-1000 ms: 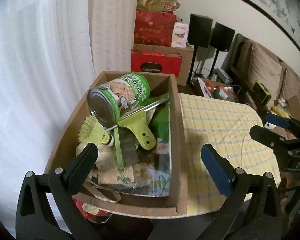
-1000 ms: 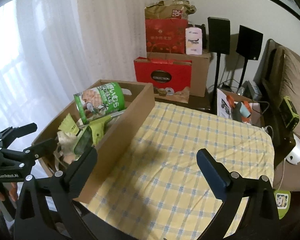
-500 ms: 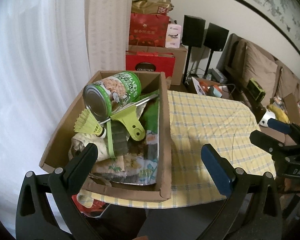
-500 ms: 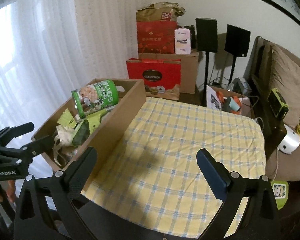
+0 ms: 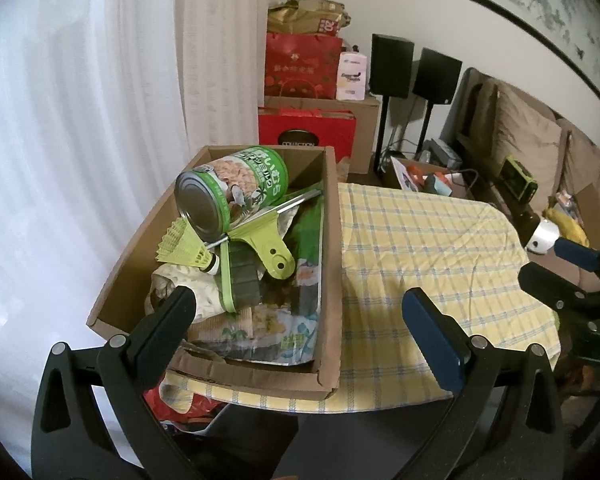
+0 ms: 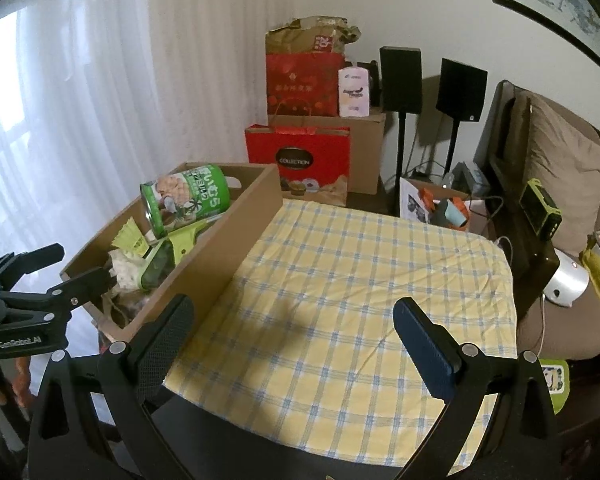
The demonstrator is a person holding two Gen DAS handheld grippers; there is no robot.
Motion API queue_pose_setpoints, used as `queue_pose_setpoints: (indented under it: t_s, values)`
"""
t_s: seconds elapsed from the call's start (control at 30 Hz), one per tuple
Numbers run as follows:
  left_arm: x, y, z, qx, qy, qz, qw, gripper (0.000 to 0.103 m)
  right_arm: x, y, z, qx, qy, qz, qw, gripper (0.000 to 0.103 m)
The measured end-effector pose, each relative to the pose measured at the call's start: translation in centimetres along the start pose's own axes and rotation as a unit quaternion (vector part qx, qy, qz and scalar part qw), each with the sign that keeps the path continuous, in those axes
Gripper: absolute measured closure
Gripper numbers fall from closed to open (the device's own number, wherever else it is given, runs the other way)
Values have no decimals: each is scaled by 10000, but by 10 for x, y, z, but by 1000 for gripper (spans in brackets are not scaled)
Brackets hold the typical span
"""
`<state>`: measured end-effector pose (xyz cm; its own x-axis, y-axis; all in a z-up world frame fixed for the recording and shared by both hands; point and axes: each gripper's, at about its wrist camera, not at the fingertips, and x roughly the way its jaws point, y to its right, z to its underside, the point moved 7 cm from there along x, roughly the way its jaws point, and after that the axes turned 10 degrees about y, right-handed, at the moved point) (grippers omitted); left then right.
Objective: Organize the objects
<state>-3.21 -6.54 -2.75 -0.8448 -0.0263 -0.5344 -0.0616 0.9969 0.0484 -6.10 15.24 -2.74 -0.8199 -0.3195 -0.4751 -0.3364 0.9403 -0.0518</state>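
Our table and what sits on it

We see a table [image 6: 228,436] covered by a yellow-and-blue checked cloth [image 6: 360,300], slightly creased and hanging over the near edge. Directly on the cloth, along its left side, sits an open cardboard box [image 5: 332,280] filled with things, its near corner reaching just past the table's edge. The rest of the cloth to the right of the box lies bare.

counter cloth [image 6: 360,280]: yellow with blue-white check
box [image 5: 332,240]: plain brown cardboard
can [image 5: 236,192]: green label, silver end
shuttlecock [image 5: 180,246]: yellow-green
squeegee [image 5: 270,240]: lime green
gift bag [image 6: 300,160]: red
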Motion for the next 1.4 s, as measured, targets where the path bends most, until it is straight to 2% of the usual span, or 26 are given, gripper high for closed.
queue_pose_setpoints:
  t_s: [0.5,1.4]
  values:
    - [-12,21,2,236,221,-34,9995,0,-22,11,5,87,238,348,9991,2]
    - [-8,35,11,307,127,84,9994,0,-22,21,19,214,188,520,9982,2]
